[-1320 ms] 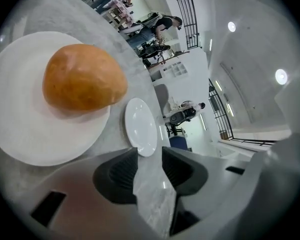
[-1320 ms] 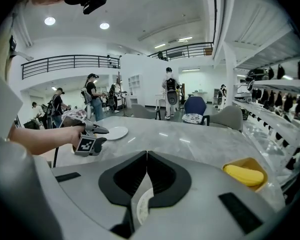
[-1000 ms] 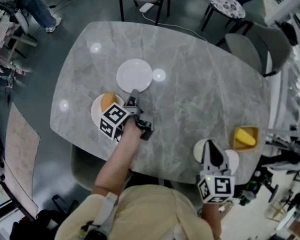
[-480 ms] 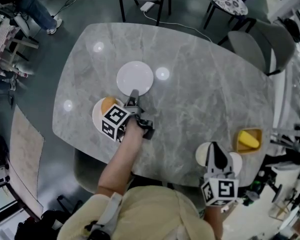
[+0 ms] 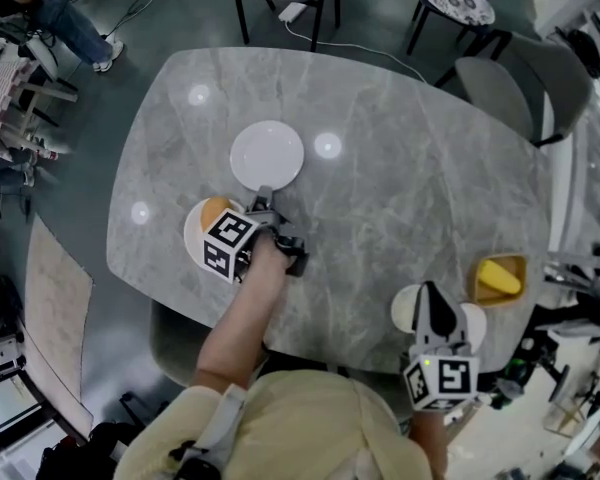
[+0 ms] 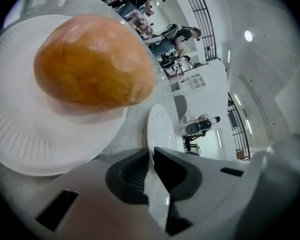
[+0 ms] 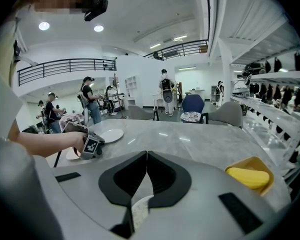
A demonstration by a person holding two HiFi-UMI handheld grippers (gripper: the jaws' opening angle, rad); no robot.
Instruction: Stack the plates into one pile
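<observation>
Plates are spread out. Our left tongs (image 5: 265, 194) have just been closing and now pinch the near rim of the empty plate (image 5: 267, 153), upper centre-left on the worktop (image 5: 400, 188). Right tongs (image 5: 429, 290) are shut over another plate (image 5: 465, 318), lower right. We'd lift level, dodging the bun (image 5: 216, 206).

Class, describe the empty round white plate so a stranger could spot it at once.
On the grey marble table, look left of centre. The empty round white plate lies there, just beyond a white paper plate; unlike that neighbour, which carries a golden bun, it holds nothing.
</observation>
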